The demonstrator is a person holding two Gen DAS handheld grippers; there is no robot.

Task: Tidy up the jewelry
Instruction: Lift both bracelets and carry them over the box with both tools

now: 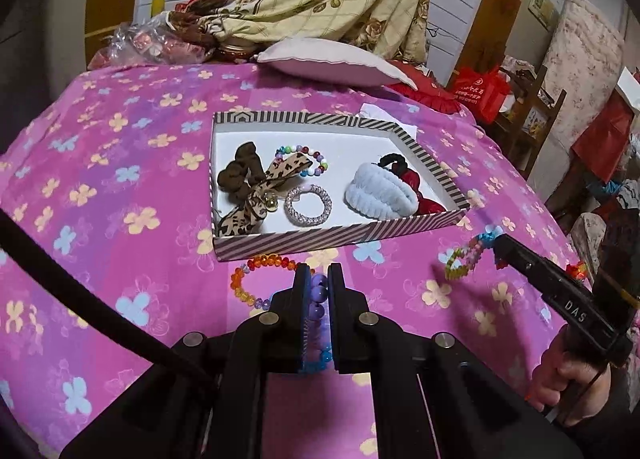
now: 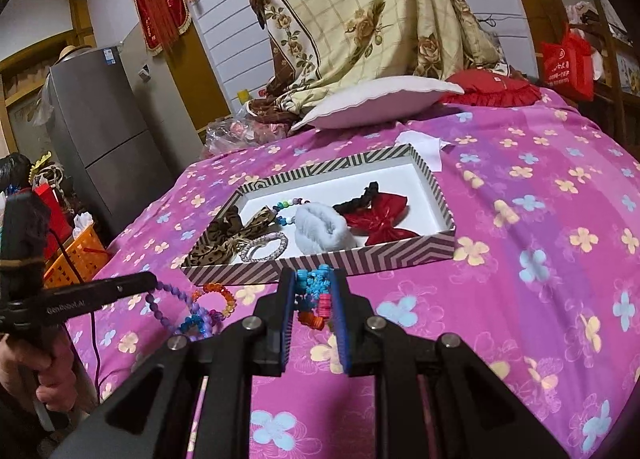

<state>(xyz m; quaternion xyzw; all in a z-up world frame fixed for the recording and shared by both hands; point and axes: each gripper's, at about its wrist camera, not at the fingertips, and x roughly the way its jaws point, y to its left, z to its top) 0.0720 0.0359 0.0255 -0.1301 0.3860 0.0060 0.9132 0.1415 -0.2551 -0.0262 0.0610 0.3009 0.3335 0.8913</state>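
A striped shallow box (image 1: pixel 320 241) (image 2: pixel 320 261) sits on the pink flowered bedspread. It holds a leopard bow (image 1: pixel 248 195), a bead bracelet (image 1: pixel 316 157), a rhinestone ring (image 1: pixel 308 205), a pale blue scrunchie (image 1: pixel 380 189) and a red bow (image 2: pixel 378 219). My left gripper (image 1: pixel 319 279) is shut on a purple and blue bead bracelet (image 1: pixel 319 291) just in front of the box. An orange bead bracelet (image 1: pixel 256 279) lies beside it. My right gripper (image 2: pixel 314 283) is shut on a multicoloured bead bracelet (image 2: pixel 316 295) (image 1: pixel 468 257), held above the bedspread near the box's front right corner.
A white pillow (image 1: pixel 336 61), a red cushion (image 2: pixel 492 89) and a floral quilt (image 2: pixel 360 19) lie beyond the box. White paper (image 2: pixel 426 147) lies behind the box. A grey fridge (image 2: pixel 104 139) and an orange basket (image 2: pixel 80 255) stand left of the bed.
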